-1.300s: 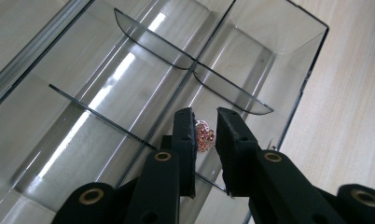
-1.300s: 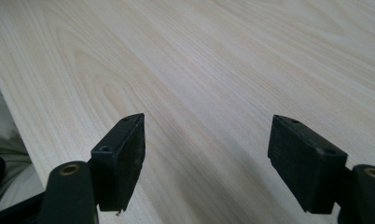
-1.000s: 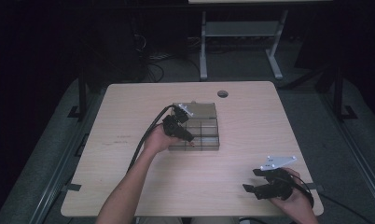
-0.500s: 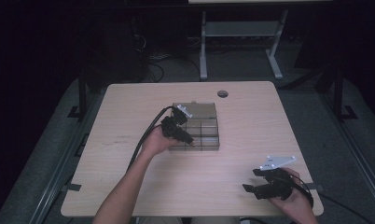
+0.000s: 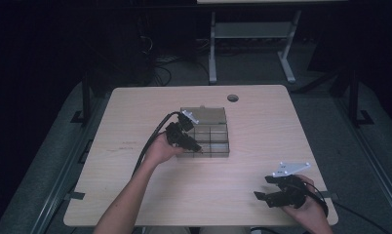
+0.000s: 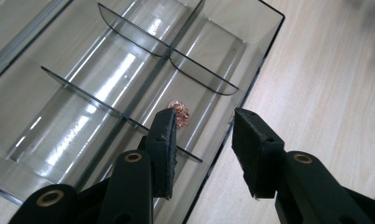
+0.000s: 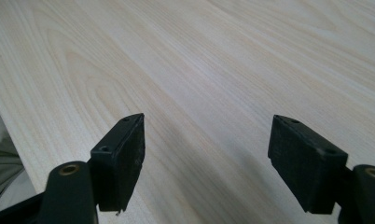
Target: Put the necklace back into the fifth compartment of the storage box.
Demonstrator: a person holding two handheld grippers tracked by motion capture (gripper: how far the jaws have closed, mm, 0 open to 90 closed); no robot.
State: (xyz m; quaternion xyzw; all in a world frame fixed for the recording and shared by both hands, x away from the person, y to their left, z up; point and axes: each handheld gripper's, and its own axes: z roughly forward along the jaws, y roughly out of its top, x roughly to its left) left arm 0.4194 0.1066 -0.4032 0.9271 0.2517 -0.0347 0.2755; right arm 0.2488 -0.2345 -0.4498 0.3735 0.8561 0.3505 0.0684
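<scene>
A clear smoked-plastic organiser box (image 5: 207,132) with curved dividers stands near the middle of the wooden table. In the left gripper view a small coppery, glittering object (image 6: 179,112) lies in one compartment of the box (image 6: 106,79), just beyond the left jaw tip. My left gripper (image 5: 196,146) (image 6: 202,128) hovers over the box's near left corner, open, with nothing between the jaws. My right gripper (image 5: 263,189) (image 7: 206,140) rests low over bare wood at the table's front right, jaws wide open and empty.
The table (image 5: 135,122) has a round cable hole (image 5: 233,98) at the back. A cable (image 5: 150,141) trails from the left gripper along the forearm. Beyond the table stand a metal frame (image 5: 250,39) and dark floor. The table's front edge lies close to the right gripper.
The left gripper has shifted slightly toward the box's near edge. The right gripper has stayed in place.
</scene>
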